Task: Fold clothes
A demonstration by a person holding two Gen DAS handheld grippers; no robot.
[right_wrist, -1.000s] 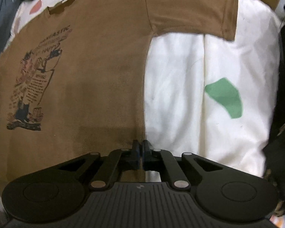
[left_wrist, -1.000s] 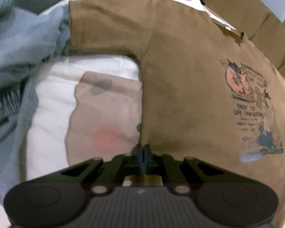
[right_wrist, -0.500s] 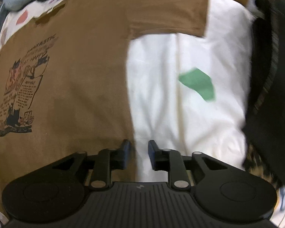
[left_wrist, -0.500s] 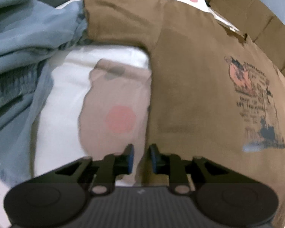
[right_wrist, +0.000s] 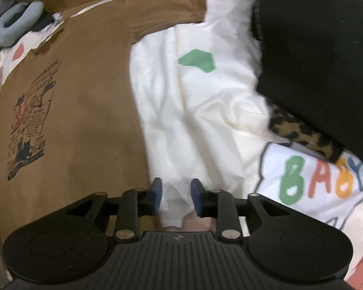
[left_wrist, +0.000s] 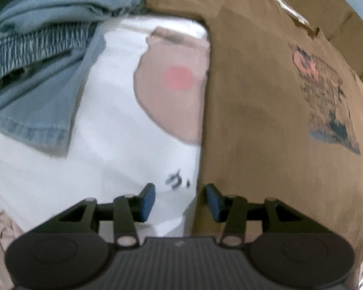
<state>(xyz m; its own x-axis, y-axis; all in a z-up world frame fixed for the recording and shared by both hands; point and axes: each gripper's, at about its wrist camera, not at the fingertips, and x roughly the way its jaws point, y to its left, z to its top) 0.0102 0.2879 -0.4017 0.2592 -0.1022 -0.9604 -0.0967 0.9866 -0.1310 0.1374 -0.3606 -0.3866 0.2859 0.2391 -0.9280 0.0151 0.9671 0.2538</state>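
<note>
A brown T-shirt (left_wrist: 273, 120) with a printed picture on its chest lies flat on a white patterned bedsheet (left_wrist: 113, 145). In the left wrist view my left gripper (left_wrist: 180, 203) hovers over the shirt's side edge, jaws opening, with nothing pressed between the blue pads. The right wrist view shows the same brown T-shirt (right_wrist: 84, 111) on the left. My right gripper (right_wrist: 175, 197) sits just off its other side edge over the white bedsheet (right_wrist: 200, 125), jaws opening, nothing gripped.
Light blue denim clothes (left_wrist: 36, 55) are piled at the upper left of the left wrist view. A black garment (right_wrist: 321, 55) and a leopard-print item (right_wrist: 302, 135) lie right of the right gripper. A grey neck pillow (right_wrist: 14, 24) rests beyond the shirt's collar.
Both grippers were shut on the shirt's side edges; they have let go and opened. The left one slid off leftward toward the sheet, the right one rightward onto the sheet.
</note>
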